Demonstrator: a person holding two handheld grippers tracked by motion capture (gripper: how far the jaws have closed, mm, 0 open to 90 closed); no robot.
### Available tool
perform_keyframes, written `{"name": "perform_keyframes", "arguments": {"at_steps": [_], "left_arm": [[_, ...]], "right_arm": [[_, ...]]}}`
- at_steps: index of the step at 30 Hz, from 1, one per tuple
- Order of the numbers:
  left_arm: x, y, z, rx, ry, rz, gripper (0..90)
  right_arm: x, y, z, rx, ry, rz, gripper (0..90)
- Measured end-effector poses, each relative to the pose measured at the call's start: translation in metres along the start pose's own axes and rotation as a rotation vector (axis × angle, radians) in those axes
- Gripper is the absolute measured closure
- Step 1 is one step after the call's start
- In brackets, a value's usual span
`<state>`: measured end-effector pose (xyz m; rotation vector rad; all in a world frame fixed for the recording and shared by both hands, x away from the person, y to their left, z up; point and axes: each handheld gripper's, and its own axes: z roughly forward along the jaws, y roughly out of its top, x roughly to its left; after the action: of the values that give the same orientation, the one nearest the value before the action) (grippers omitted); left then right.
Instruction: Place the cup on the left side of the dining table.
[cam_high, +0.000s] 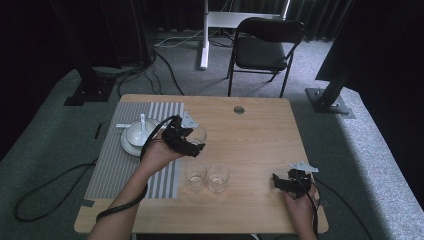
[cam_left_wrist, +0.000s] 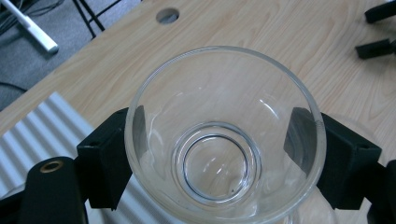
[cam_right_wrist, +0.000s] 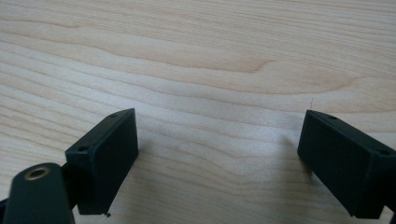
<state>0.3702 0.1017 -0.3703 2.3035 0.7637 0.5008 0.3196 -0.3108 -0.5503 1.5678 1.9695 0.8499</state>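
Note:
A clear empty glass sits between the two black pads of my left gripper, which is shut on its sides. In the high view the left gripper holds this glass above the wooden table, just right of the striped mat. Two more clear glasses stand side by side on the table in front of it. My right gripper rests low near the front right of the table, and its jaws stand open over bare wood with nothing between them.
A white bowl with a spoon sits on a plate on the grey striped mat at the left. A round hole marks the table's far edge. A black folding chair stands beyond the table.

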Motion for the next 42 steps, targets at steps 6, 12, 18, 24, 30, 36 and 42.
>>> {"name": "perform_keyframes", "arguments": {"at_steps": [6, 12, 18, 24, 30, 36, 42], "left_arm": [[0.013, -0.022, -0.010, 0.014, 0.042, -0.039, 18.9], [0.022, -0.041, -0.013, 0.027, 0.050, -0.074, 18.8], [0.031, -0.064, -0.011, 0.021, 0.057, -0.135, 18.9], [0.033, -0.086, 0.001, 0.067, 0.066, -0.145, 18.8], [0.036, -0.104, 0.010, 0.089, 0.060, -0.173, 18.8], [0.038, -0.119, 0.017, 0.095, 0.056, -0.203, 18.8], [0.041, -0.128, 0.019, 0.110, 0.061, -0.219, 18.8]], "right_arm": [[0.000, 0.000, 0.000, 0.000, 0.000, 0.000, 11.8], [0.000, 0.000, 0.000, 0.000, 0.000, 0.000, 11.8], [0.000, 0.000, 0.000, 0.000, 0.000, -0.001, 11.8], [0.000, 0.000, 0.000, 0.001, 0.000, 0.002, 11.8], [0.000, 0.000, 0.000, 0.001, 0.000, 0.002, 11.8], [0.000, 0.000, 0.000, 0.001, 0.000, 0.001, 11.8], [0.000, 0.000, 0.000, 0.001, 0.000, 0.002, 11.8]]}}
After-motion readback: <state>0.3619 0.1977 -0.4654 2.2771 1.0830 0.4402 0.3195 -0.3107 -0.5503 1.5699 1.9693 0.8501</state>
